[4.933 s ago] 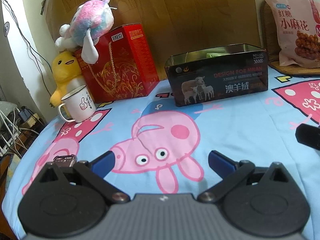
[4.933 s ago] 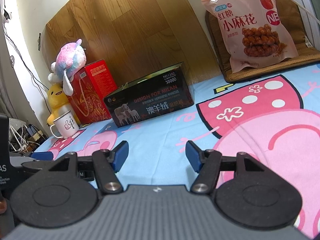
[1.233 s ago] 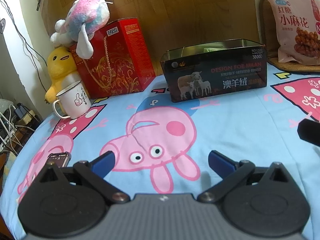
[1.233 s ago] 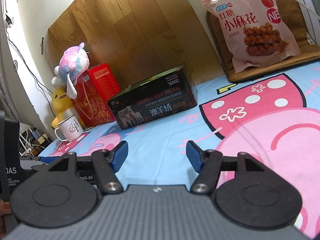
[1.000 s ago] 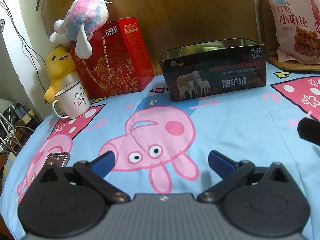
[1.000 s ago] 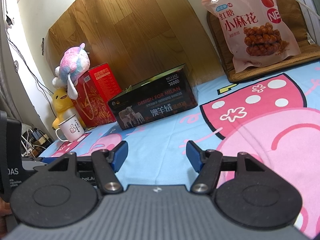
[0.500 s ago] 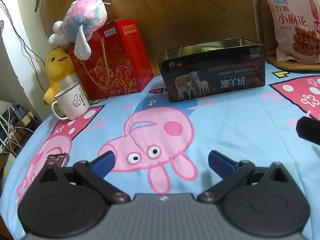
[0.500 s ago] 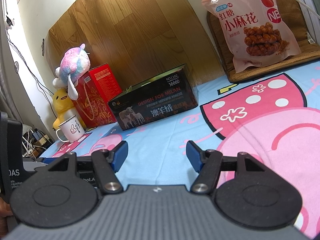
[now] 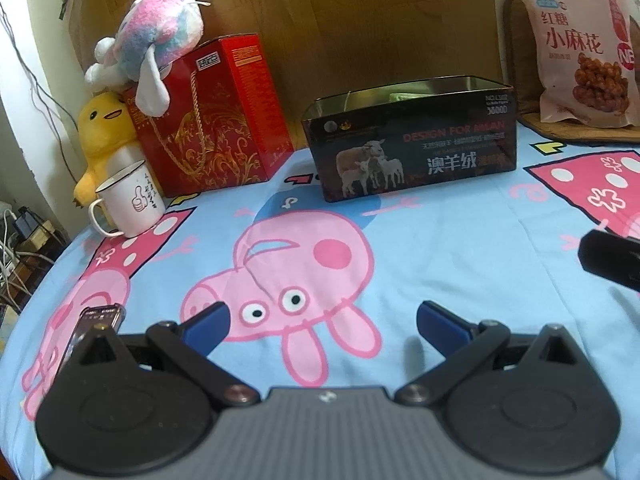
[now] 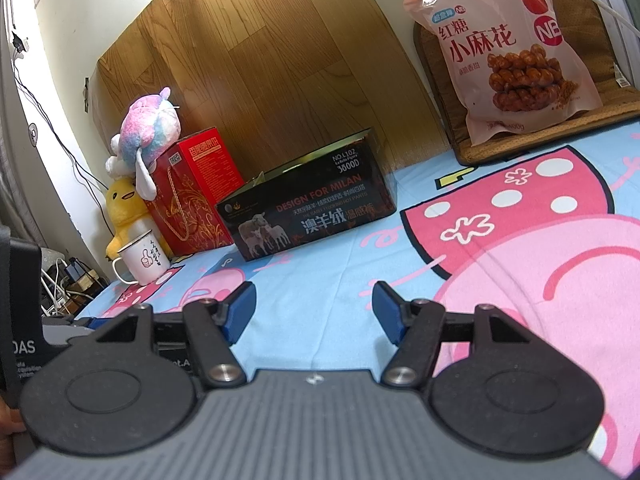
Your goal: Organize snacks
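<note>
Left wrist: left gripper [image 9: 320, 322] spread, empty | tin box [image 9: 412, 140] "DESIGN FOR MILAN", phone [image 9: 94, 320] left | Right wrist: right gripper [image 10: 314, 312] spread, empty; snack bag [image 10: 516, 48] "小麻花" right of box

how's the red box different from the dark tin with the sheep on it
The red box stands tall and narrow, while the dark tin lies long and low. The red box is closed on top, with a pastel plush toy resting on it; the dark tin is open, with something pale green just visible inside. The red box has gold patterning and a rope handle; the dark tin shows sheep and white lettering. Both sit on the cartoon bedsheet near the wooden board.
</note>
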Tool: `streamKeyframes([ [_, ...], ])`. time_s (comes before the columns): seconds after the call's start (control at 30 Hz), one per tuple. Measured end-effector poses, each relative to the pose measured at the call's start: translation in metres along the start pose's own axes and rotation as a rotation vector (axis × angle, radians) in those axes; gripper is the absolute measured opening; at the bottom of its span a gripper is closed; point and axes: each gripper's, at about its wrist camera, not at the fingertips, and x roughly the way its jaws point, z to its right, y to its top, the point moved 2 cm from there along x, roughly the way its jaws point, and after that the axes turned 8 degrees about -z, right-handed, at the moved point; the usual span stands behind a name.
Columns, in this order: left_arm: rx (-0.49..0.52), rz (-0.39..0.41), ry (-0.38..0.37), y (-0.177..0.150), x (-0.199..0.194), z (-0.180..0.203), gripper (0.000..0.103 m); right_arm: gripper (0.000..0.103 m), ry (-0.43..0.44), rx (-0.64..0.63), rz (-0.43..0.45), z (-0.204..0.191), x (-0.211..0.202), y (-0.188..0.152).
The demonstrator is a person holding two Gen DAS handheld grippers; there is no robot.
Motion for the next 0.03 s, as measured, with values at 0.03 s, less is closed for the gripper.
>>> streamKeyframes([
  [0.03, 0.0, -0.001, -0.003, 0.0002, 0.0, 0.0003, 0.103, 0.067, 0.001, -0.001, -0.001, 0.0005, -0.0003, 0.0001],
])
